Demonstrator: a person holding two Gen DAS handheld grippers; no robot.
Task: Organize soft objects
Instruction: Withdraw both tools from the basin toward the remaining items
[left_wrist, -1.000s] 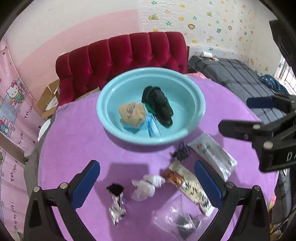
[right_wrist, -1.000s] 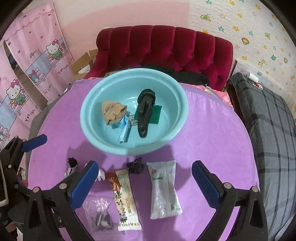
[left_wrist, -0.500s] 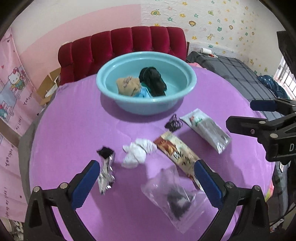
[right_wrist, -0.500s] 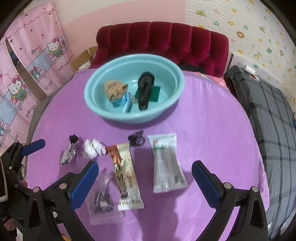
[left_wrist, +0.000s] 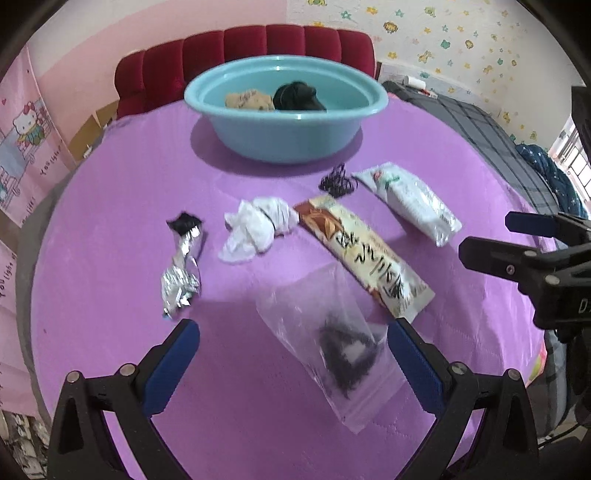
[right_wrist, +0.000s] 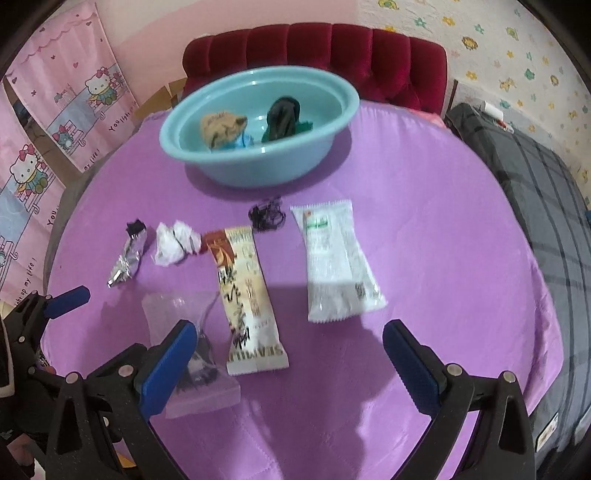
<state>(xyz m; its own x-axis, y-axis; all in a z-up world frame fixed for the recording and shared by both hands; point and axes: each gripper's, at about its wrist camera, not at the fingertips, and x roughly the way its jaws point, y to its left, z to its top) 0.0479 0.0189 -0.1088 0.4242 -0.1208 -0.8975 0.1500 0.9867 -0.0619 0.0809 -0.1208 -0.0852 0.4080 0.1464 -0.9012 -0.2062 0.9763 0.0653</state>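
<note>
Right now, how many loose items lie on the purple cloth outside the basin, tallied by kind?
Printed snack packets: 2, the brown-and-cream packet and the white packet.
Foil wrappers: 1, the silver wrapper.
Clear bags: 1, the clear plastic bag.
Crumpled white pieces: 1, the white wad.
Black tangles: 1, the black tangle.
Total: 6.

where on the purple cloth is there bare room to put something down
Bare cloth: right of the white wipes packet toward the table's right edge, and left of the light blue plastic basin. Crowded: the row from crumpled silver foil wrapper to that packet.
</note>
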